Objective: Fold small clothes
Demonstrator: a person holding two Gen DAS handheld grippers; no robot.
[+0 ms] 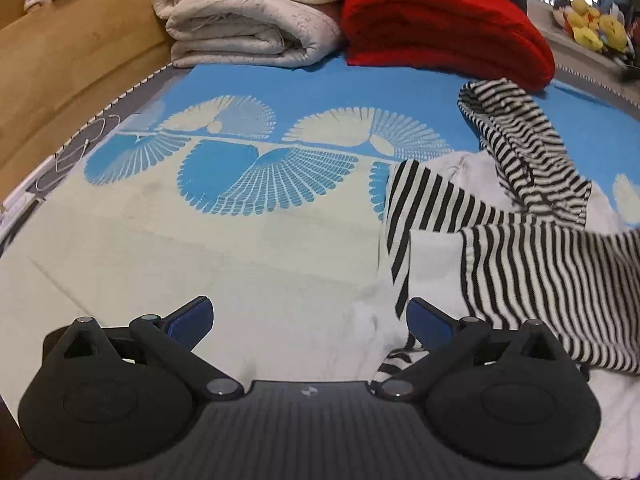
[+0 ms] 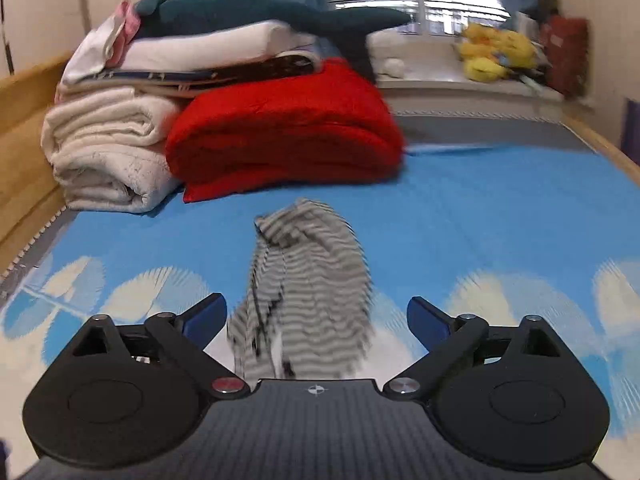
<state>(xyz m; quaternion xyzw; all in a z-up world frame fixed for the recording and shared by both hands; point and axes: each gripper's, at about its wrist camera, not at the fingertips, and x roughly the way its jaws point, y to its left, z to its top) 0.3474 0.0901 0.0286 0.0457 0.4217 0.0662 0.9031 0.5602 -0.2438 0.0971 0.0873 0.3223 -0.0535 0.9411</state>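
Both jaws spread, empty. Striped garment [image 1: 520,240] crumpled near red blanket [image 1: 440,24], unfolded; right gripper [image 2: 316,320] poised over it, left gripper [image 1: 310,318] beside.

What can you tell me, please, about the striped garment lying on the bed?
The striped garment is a small, soft knit piece in black and white stripes with plain white panels. It lies crumpled and unfolded on the blue and cream patterned bedspread, in front of the red folded blanket. One striped part stands raised in a hump, perhaps a hood or sleeve. The left tongs are open at its near edge, their right pad over its white cloth. The right tongs are open with the blurred stripes between the pads; neither grips it.
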